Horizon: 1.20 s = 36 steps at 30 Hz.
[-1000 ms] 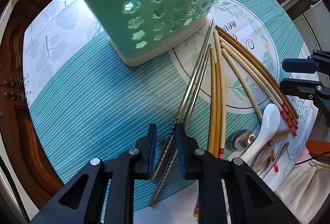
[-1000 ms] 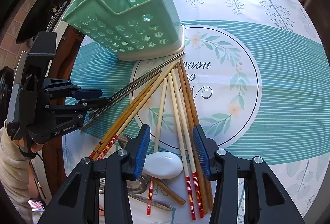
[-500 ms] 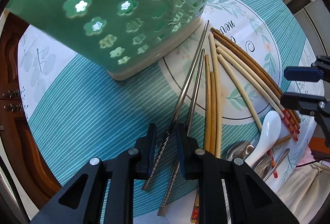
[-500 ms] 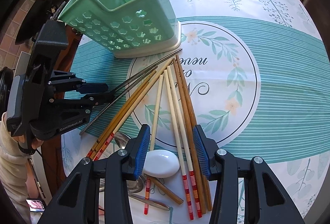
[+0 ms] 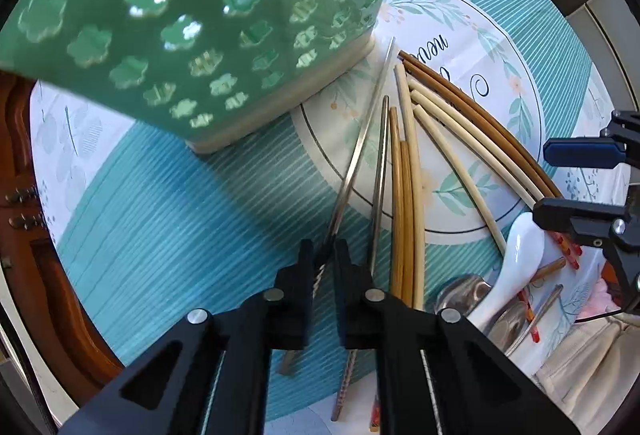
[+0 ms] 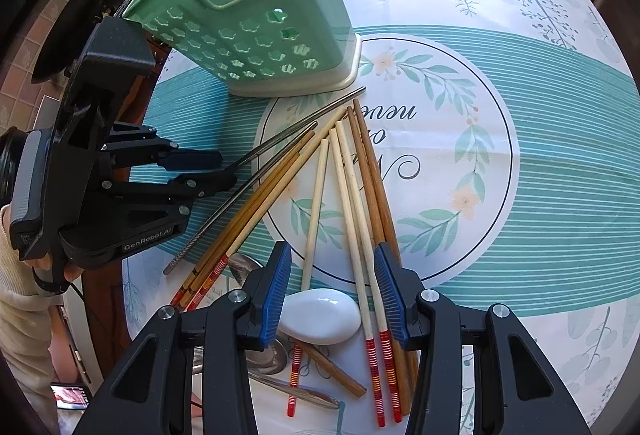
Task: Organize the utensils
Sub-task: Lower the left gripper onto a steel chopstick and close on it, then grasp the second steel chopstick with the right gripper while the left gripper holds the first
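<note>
A green perforated utensil holder (image 5: 200, 35) (image 6: 248, 35) stands on the tablecloth. My left gripper (image 5: 323, 263) (image 6: 224, 169) points down, and its jaws are closing on one metal chopstick (image 5: 356, 155), pressing its twisted end. The second metal chopstick (image 5: 380, 175) lies just right of the jaws. Beside it fan out several bamboo chopsticks (image 5: 404, 195) (image 6: 352, 215). My right gripper (image 6: 332, 291) (image 5: 576, 183) hangs open above a white ceramic spoon (image 6: 320, 317) (image 5: 516, 259), holding nothing.
Metal spoons (image 6: 264, 355) and red-banded chopstick ends (image 6: 380, 363) lie at the near table edge. A round table with a teal striped cloth (image 6: 540, 155) carries everything. A person's sleeve (image 6: 20, 315) and dark wooden furniture (image 5: 24, 195) are at the left.
My left gripper has slid along the metal chopsticks toward the green holder. Its jaws have narrowed onto one chopstick, leaving the other outside. The right gripper has stayed put.
</note>
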Each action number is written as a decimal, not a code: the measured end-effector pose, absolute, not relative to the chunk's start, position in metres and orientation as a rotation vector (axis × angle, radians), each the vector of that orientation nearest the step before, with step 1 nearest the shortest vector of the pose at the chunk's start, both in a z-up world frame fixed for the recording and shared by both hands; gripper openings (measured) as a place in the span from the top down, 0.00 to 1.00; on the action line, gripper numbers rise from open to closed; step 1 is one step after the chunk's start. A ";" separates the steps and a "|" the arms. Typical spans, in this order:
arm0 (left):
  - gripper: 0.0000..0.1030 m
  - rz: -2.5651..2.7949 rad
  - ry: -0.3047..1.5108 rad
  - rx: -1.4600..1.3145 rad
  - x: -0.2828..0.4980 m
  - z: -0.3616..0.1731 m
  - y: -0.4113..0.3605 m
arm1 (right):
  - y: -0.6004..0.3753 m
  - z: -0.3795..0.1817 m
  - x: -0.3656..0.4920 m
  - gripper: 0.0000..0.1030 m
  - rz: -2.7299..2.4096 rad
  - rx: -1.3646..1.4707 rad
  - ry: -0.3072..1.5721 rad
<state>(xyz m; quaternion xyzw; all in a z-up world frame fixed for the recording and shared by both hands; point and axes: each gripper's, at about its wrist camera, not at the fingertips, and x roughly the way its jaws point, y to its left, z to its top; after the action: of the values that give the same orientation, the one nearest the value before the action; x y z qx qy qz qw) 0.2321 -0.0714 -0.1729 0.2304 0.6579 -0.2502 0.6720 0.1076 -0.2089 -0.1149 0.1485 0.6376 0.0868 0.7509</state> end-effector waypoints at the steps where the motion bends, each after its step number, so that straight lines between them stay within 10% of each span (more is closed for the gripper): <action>1: 0.94 -0.560 1.479 0.515 0.225 -0.177 -0.067 | -0.206 -0.114 0.108 0.57 0.194 0.329 1.394; 36: 0.96 -0.291 1.545 0.153 0.143 -0.188 0.108 | -0.073 -0.161 0.172 0.81 -0.118 0.517 1.563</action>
<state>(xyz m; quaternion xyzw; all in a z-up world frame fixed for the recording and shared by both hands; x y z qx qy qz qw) 0.1428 0.1082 -0.1879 0.0686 0.6948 -0.1308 0.7039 0.1716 -0.0730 -0.1606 0.2301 0.6957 -0.0526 0.6785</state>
